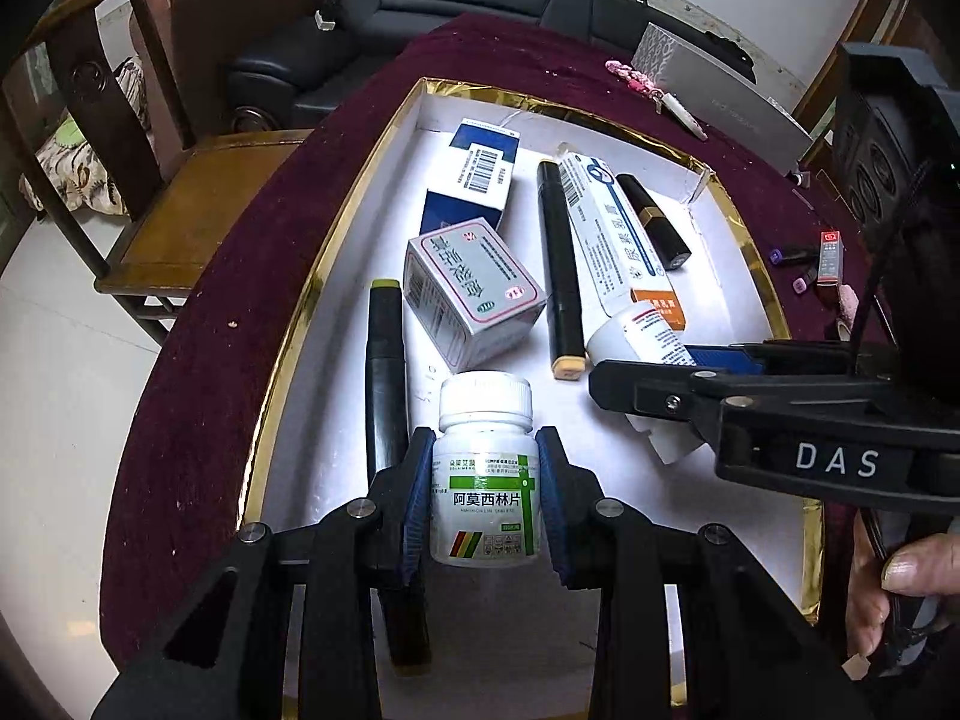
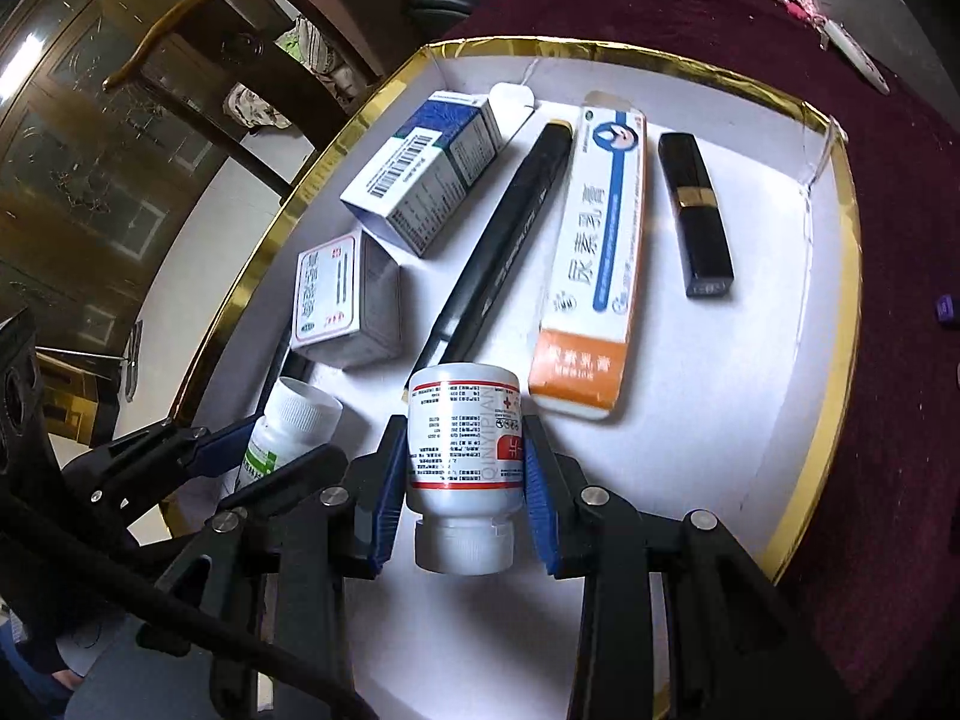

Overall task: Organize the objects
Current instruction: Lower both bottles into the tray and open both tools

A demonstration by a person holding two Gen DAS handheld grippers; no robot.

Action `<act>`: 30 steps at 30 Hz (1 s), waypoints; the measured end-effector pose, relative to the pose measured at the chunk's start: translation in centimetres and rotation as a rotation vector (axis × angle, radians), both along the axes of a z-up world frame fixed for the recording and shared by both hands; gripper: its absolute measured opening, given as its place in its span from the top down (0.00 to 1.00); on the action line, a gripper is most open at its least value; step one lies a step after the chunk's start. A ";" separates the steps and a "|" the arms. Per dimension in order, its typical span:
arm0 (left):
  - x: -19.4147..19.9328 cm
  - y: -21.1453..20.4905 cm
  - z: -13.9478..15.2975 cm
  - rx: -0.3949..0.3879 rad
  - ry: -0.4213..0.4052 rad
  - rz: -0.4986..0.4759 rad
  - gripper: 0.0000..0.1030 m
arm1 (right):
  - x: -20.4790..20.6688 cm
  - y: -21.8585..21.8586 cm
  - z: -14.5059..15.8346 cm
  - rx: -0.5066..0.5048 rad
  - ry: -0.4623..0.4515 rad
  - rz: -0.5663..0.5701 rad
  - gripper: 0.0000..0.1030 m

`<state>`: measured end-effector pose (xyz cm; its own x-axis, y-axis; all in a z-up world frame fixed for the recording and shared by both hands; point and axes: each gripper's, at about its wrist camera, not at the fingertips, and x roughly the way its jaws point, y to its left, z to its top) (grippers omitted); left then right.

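Gripping pill bottles: left gripper [image 1: 485, 501] green-labelled [image 1: 485, 474], right gripper [image 2: 465, 495] red-labelled [image 2: 463, 468]

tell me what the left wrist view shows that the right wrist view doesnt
Only the left wrist view shows the green-label bottle from the front, cap away from the camera, between the left gripper pads, plus the sofa and the green-tipped marker in full.

Only the right wrist view shows the red-label bottle in full, cap toward the camera, in the right gripper, and the dark cabinet.

Both show the gold-rimmed tray, the long cream box and the lipstick.
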<state>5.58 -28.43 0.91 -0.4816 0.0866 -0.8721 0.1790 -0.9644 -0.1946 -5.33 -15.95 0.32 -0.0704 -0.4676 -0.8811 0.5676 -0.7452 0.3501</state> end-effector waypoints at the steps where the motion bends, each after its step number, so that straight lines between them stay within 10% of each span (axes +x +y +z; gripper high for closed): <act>1: -0.1 0.0 0.0 0.000 0.002 -0.001 0.72 | -0.1 -0.1 0.0 0.001 0.001 0.000 0.67; 30: 0.6 -0.3 1.7 0.013 0.019 0.070 0.71 | 0.3 1.3 2.4 -0.034 0.028 0.027 0.66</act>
<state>6.17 -28.73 2.63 -0.5036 0.0635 -0.8616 0.2416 -0.9471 -0.2110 -5.00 -14.70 2.69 -0.0822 -0.4989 -0.8628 0.5970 -0.7178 0.3582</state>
